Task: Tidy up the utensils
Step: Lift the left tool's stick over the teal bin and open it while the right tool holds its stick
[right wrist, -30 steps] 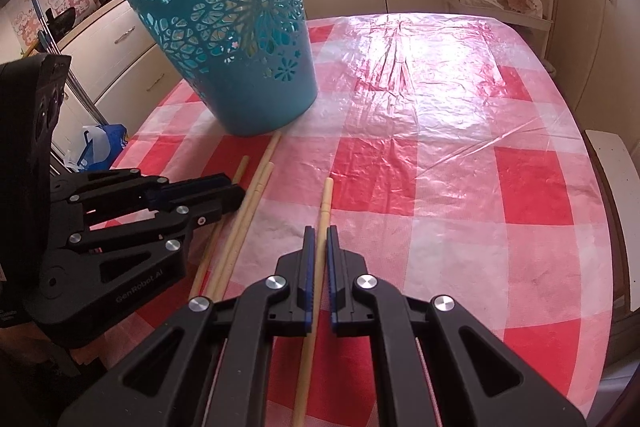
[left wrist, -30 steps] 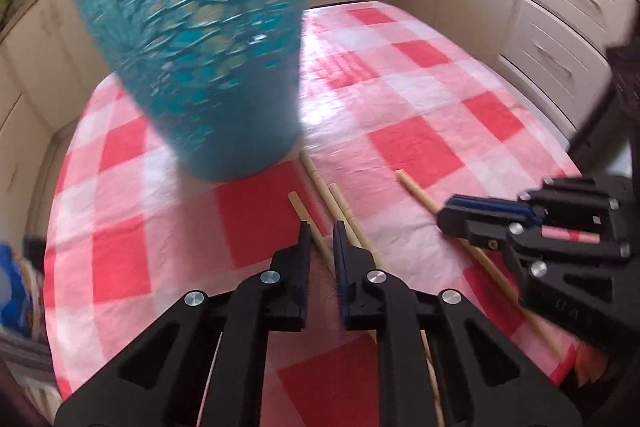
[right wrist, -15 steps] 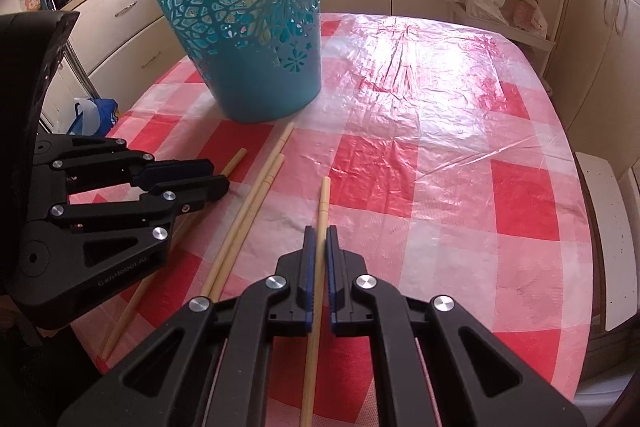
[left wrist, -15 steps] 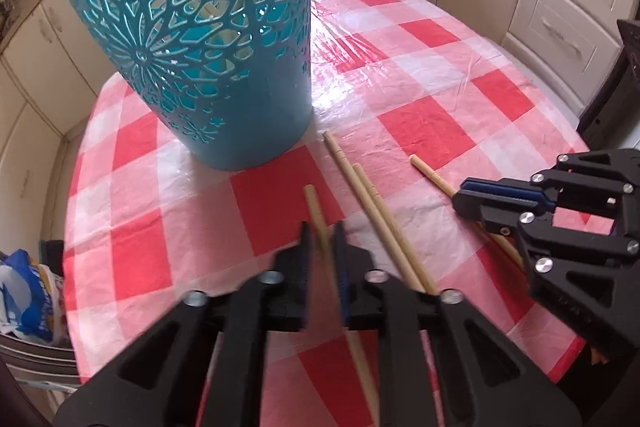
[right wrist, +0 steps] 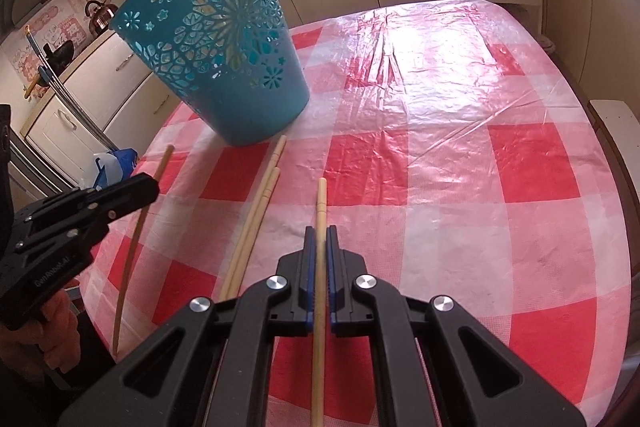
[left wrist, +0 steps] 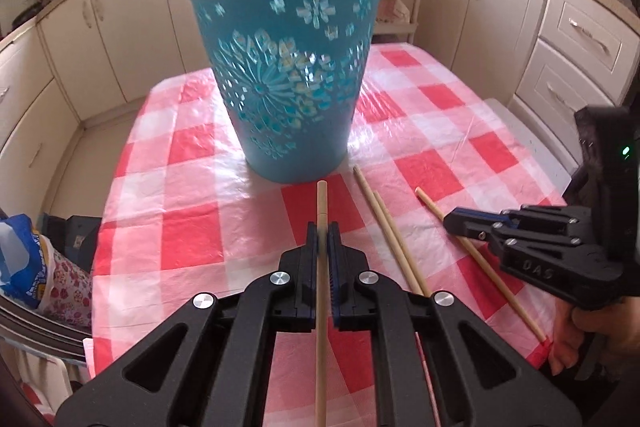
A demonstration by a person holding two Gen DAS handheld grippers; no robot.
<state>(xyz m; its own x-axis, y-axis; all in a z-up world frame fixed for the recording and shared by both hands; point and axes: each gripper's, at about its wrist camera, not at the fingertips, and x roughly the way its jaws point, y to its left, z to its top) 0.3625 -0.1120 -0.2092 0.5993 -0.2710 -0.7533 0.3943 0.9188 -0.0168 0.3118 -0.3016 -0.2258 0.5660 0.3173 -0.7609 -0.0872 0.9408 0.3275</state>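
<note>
Your L gripper [left wrist: 322,239] has just clenched on a chopstick [left wrist: 321,203] and is lifting it toward the basket [left wrist: 288,75]. R gripper [right wrist: 320,243] is gripping another chopstick [right wrist: 321,195]. Two sticks [left wrist: 386,223] are lying near the basket's base, waiting.

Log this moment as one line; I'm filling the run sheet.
left gripper: shut on chopstick | right gripper: shut on second chopstick | basket: upright | loose chopsticks: on table
</note>
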